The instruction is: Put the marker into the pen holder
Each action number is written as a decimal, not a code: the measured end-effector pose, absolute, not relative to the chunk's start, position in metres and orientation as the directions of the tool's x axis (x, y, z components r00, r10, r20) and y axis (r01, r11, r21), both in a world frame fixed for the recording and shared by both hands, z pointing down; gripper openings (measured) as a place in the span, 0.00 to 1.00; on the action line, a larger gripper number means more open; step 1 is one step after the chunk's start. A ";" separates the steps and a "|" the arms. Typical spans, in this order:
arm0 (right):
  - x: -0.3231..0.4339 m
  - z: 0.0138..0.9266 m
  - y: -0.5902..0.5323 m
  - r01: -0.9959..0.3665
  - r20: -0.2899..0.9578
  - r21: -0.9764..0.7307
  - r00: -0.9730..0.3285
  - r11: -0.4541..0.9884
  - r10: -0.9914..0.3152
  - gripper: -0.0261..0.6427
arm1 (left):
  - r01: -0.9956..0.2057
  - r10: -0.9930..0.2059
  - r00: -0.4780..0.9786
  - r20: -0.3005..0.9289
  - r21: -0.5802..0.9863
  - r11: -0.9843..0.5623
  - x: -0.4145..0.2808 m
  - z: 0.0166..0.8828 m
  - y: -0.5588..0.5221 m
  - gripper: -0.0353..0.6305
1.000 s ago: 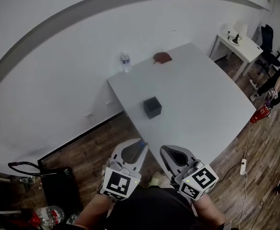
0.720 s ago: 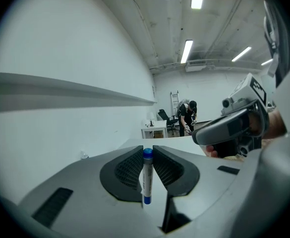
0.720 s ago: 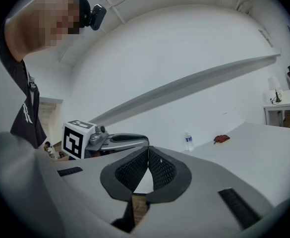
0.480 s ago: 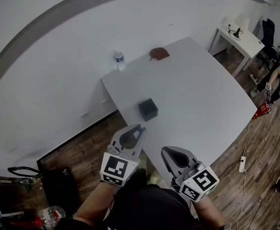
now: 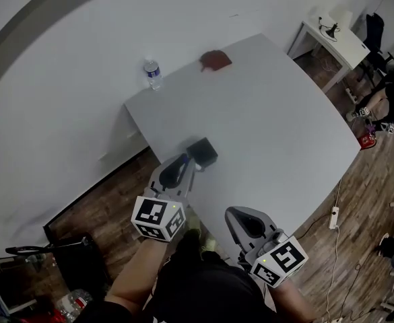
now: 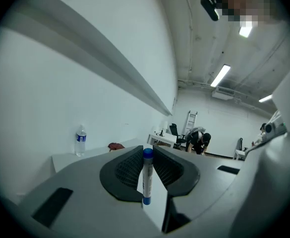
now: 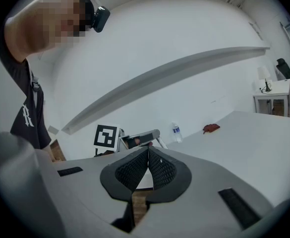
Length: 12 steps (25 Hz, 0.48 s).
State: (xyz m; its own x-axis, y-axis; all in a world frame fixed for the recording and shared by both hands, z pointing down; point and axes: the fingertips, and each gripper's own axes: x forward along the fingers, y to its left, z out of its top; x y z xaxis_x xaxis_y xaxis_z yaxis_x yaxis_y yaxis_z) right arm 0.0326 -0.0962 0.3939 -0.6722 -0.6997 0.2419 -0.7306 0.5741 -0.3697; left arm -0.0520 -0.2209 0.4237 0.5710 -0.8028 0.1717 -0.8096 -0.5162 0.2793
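Marker stands upright, pinched between the left gripper's fingers, probably ready to drop in end-first; pen holder sits just ahead near the tabletop edge; right gripper waits apart, fingers pressed together, empty.

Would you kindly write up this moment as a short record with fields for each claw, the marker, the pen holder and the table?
left claw: shut on the marker, blue end up
right claw: shut, nothing between the jaws
table: white; water bottle and red object by its far edge
pen holder: black, near the table's near corner, just beyond the left claw
marker status: not yet in the pen holder
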 end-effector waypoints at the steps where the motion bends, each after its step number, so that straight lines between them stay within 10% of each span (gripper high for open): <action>1: 0.033 0.398 -0.100 -0.734 0.252 -0.376 -0.669 0.566 -0.700 0.06 | -0.811 -0.807 0.565 0.171 0.299 -0.503 -0.053 0.430 -0.229 0.15; 12: 0.037 0.438 -0.131 -0.752 0.347 -0.436 -0.648 0.495 -0.678 0.06 | -0.813 -0.808 0.536 0.244 0.410 -0.415 -0.045 0.515 -0.279 0.15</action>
